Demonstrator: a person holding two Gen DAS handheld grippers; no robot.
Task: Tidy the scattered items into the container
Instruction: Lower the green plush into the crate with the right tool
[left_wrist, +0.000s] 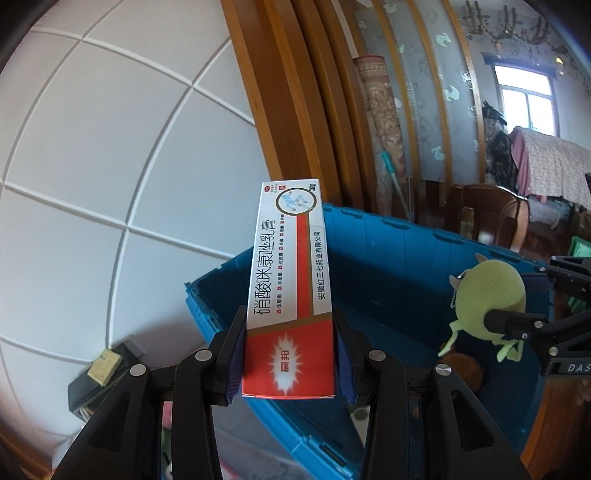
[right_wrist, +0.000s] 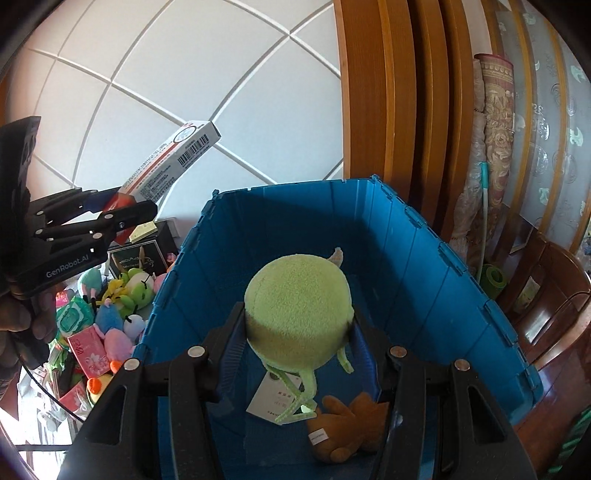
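My left gripper (left_wrist: 290, 332) is shut on the lower end of a white-and-red ointment box (left_wrist: 295, 258), which stands up between the pads over the near left rim of the blue crate (left_wrist: 406, 258). A round green plush toy (right_wrist: 295, 291) hangs over the inside of the blue crate (right_wrist: 406, 258), with my right gripper (right_wrist: 297, 321) shut on it. In the left wrist view the green plush toy (left_wrist: 487, 299) and right gripper (left_wrist: 524, 299) show at the right. In the right wrist view the left gripper (right_wrist: 129, 203) holds the ointment box (right_wrist: 173, 166) left of the crate. A brown plush (right_wrist: 347, 424) and a white card (right_wrist: 273, 395) lie in the crate.
A heap of small plush toys and pink packets (right_wrist: 107, 317) lies left of the crate. A black box (right_wrist: 140, 254) stands behind the heap. Wooden door frames (right_wrist: 373, 92), a rolled rug (right_wrist: 495, 122) and a wooden chair (right_wrist: 554, 306) stand behind and right of the crate.
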